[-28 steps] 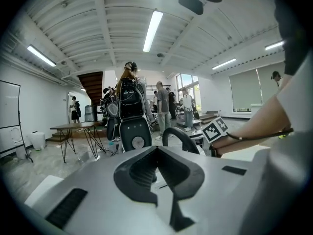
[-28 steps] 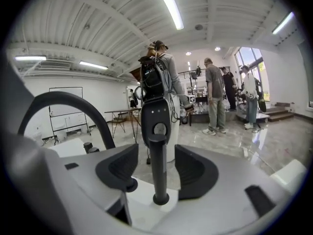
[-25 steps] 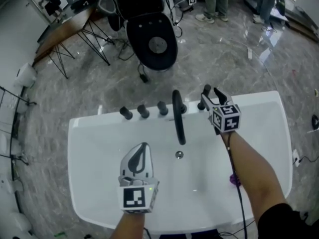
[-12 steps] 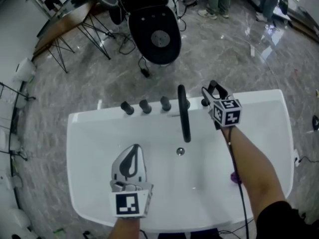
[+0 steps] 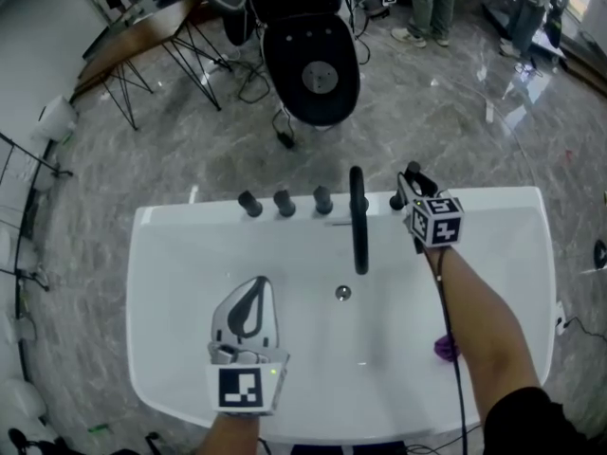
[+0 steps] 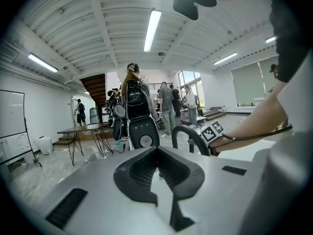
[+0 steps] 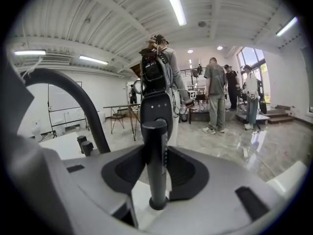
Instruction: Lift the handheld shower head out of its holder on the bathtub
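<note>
While your right gripper reaches over the far rim of the bathtub, its 2 jaws have just been closing. The dark pads sit against both sides of the handheld shower head, so you are clamped on its black handle. That handle stands upright between the jaws, and its foot is still seated in the round holder on the far rim, toward the right end. Nothing is lifted yet. Your forearm stretches across the right half of the white basin, with a thin black cable running along it.

Just to the left of the shower head, the black spout arches from the far rim out over the basin. Left of it, 3 black knobs stand in a row along the same rim. The round drain sits in the basin below the spout's tip.

Your left gripper hangs over the near-left part of the basin, well apart from the fittings. Its jaws are drawn together at the tips, with nothing between them.

Beyond the far rim lies a grey marbled floor. A black machine with a round disc on its top stands on it, past the knobs and spout. A brown tabletop on thin black legs stands at the far left. The legs of several people show at the far right.
</note>
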{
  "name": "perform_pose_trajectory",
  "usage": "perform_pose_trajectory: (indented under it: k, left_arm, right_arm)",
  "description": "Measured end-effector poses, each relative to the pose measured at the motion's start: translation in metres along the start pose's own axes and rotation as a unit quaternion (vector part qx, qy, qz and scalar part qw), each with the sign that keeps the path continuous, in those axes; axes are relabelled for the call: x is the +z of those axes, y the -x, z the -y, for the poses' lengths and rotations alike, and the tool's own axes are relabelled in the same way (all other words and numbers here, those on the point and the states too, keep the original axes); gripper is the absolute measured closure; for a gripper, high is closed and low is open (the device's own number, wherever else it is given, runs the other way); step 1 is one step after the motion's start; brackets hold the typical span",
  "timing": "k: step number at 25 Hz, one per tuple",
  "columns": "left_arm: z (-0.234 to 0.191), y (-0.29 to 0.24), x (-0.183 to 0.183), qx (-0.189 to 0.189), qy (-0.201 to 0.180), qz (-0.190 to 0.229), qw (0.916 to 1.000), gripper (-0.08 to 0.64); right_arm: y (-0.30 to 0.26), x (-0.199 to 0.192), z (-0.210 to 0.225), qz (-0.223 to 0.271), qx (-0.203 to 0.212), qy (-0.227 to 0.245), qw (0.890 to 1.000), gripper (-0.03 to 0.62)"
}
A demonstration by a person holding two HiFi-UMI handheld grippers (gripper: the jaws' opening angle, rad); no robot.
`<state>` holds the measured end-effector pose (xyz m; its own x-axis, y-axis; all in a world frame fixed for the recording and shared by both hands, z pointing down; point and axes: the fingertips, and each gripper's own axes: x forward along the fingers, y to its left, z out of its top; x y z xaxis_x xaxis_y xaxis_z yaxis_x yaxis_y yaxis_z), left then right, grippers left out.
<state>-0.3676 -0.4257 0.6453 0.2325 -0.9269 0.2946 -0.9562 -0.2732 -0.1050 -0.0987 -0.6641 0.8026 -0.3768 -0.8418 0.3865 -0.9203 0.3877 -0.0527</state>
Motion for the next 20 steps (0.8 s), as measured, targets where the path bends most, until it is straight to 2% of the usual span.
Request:
perform_pose_trajectory:
  k: [4,9,16,20]
  left_arm:
    - [0.011,-0.001,0.007,-0.013,-0.011,0.004,0.9998,0.553]
    - [0.019,0.003,0.016,-0.013,0.0,0.005,0.9999,0.553]
    - [0.016,0.02,0.06,-0.01,-0.011,0.035,0.9993,0.554]
    - [0.016,0.034,0.08,-0.009,-0.006,0.044,0.999,0.554]
  right_arm:
    - [0.003,0.011,-0.002,0.016,0.007,0.011,1.0,0.449]
    - [0.014,0.031,0.006,0.024,0.007,-0.001,1.0,0.449]
    - [0.037,0.062,0.002,0.025,0.012,0.0,1.0,0.449]
    - [0.06,0.089,-0.007,0.042,0.019,0.006,0.999,0.449]
